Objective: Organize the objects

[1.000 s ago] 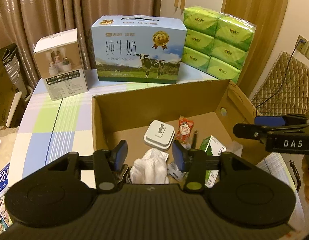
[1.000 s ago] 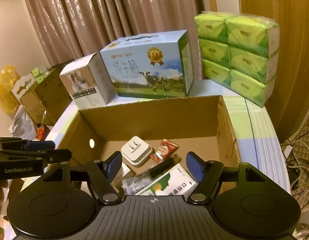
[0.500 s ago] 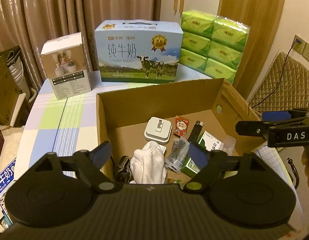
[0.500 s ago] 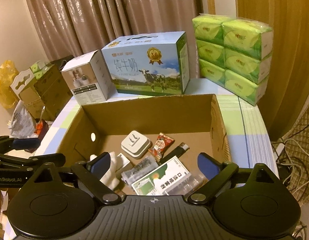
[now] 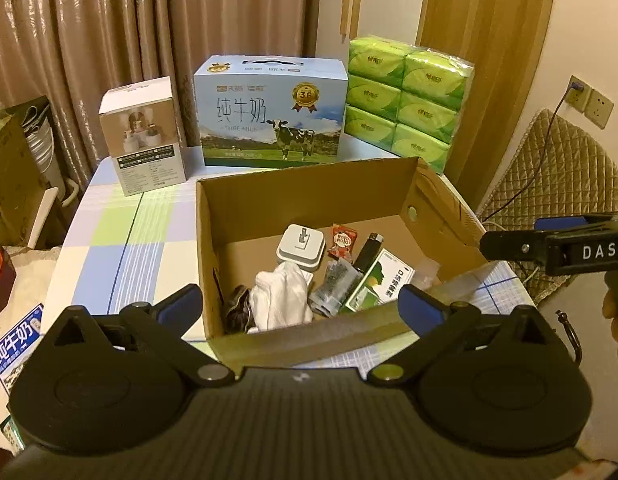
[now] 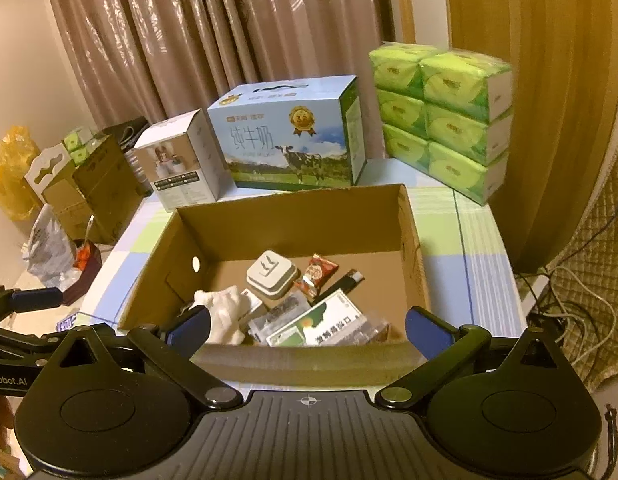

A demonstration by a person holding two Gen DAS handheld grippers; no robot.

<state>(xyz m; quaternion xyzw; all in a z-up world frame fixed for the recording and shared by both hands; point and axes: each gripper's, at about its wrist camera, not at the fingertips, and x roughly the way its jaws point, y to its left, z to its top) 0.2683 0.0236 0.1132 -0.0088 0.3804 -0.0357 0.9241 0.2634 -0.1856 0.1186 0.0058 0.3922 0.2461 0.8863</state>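
An open cardboard box (image 5: 309,196) (image 6: 293,216) sits on the checked table. Inside lie a white charger (image 5: 300,245) (image 6: 271,277), a red snack packet (image 5: 343,241) (image 6: 316,276), a black lighter (image 5: 369,252) (image 6: 343,284), a green-and-white medicine box (image 5: 379,280) (image 6: 321,326), a clear packet (image 5: 333,286) and a white cloth (image 5: 283,294) (image 6: 225,308). My left gripper (image 5: 301,304) is open and empty, above the box's near edge. My right gripper (image 6: 307,326) is open and empty, also above the near edge. It also shows in the left wrist view (image 5: 549,242).
A blue milk carton box (image 5: 271,110) (image 6: 293,140), a small white product box (image 5: 143,136) (image 6: 179,162) and a stack of green tissue packs (image 5: 405,100) (image 6: 441,120) stand behind the box. A quilted chair (image 5: 565,176) stands on the right. Cardboard boxes (image 6: 81,184) stand on the left.
Both grippers have opened wide and pulled back and up out of the box. The white cloth now lies free in the box.
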